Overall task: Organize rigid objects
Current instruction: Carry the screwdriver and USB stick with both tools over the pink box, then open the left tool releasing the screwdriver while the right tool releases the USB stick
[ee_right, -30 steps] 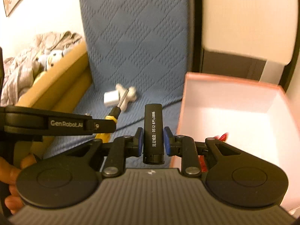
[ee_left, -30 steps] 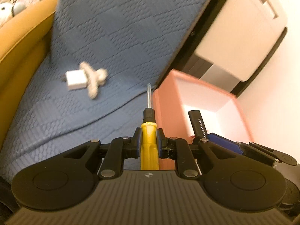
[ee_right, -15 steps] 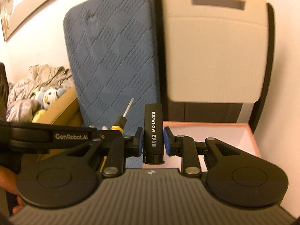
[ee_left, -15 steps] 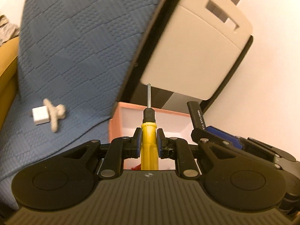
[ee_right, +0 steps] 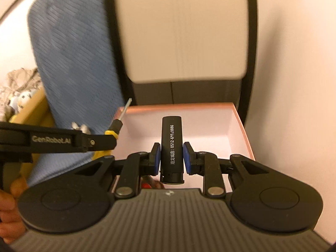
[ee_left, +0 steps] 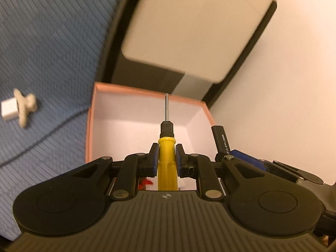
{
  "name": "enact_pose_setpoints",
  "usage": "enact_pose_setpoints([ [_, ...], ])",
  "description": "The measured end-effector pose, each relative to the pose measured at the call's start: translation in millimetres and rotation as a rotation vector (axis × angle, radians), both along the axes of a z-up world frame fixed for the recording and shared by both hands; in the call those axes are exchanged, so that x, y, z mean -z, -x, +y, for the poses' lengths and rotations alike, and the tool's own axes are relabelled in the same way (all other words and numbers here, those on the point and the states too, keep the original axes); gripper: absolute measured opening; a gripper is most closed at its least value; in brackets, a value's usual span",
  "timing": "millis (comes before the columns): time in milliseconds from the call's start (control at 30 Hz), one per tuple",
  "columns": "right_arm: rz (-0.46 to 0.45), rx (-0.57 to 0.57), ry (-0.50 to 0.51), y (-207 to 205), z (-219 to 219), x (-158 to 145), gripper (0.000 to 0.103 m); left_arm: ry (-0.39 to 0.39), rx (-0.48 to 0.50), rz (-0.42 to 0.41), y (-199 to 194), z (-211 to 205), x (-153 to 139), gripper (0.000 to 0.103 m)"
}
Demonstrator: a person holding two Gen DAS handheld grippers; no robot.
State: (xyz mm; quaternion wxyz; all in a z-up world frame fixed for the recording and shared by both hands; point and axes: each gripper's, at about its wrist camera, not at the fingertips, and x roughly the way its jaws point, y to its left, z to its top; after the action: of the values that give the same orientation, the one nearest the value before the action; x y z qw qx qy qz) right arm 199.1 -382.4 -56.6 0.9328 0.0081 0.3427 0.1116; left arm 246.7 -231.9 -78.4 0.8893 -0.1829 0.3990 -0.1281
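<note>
My left gripper [ee_left: 166, 154] is shut on a yellow-handled screwdriver [ee_left: 167, 157], its thin shaft pointing out over the open pink box [ee_left: 147, 93]. In the right wrist view my right gripper [ee_right: 171, 156] is shut on a black lighter [ee_right: 171, 145] with white print, held upright above the same pink box [ee_right: 241, 124]. The left gripper [ee_right: 105, 135] with the screwdriver [ee_right: 114, 127] shows at the left of that view, over the box's left rim. The lighter [ee_left: 220, 138] also appears at the right in the left wrist view. Something red [ee_left: 145, 183] lies on the box floor, mostly hidden.
A white charger block with a beige plug-like piece [ee_left: 19, 108] lies on the blue quilted mattress [ee_left: 52, 42] left of the box. A beige and black chair [ee_right: 184, 31] stands behind the box, a pale wall [ee_right: 294, 63] on the right. A hand [ee_right: 8, 205] holds the left tool.
Both grippers moved with their objects from beside the box to above its opening. The box now fills the middle of both views; the mattress and charger slid left.
</note>
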Motion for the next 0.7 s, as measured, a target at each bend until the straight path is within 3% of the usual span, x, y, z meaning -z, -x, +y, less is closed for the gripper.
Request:
enact_pose_setpoints([
  [333, 0.161, 0.031, 0.019, -10.1, -24.6, 73.7, 0.026, -0.056, 0.041, 0.114, -12.9, -38.8, 59.3, 0.019],
  [700, 0.266, 0.06, 0.029, -17.6, -35.0, 117.5, 0.027, -0.112, 0.044, 0.189, -17.9, -51.8, 85.9, 0.019],
])
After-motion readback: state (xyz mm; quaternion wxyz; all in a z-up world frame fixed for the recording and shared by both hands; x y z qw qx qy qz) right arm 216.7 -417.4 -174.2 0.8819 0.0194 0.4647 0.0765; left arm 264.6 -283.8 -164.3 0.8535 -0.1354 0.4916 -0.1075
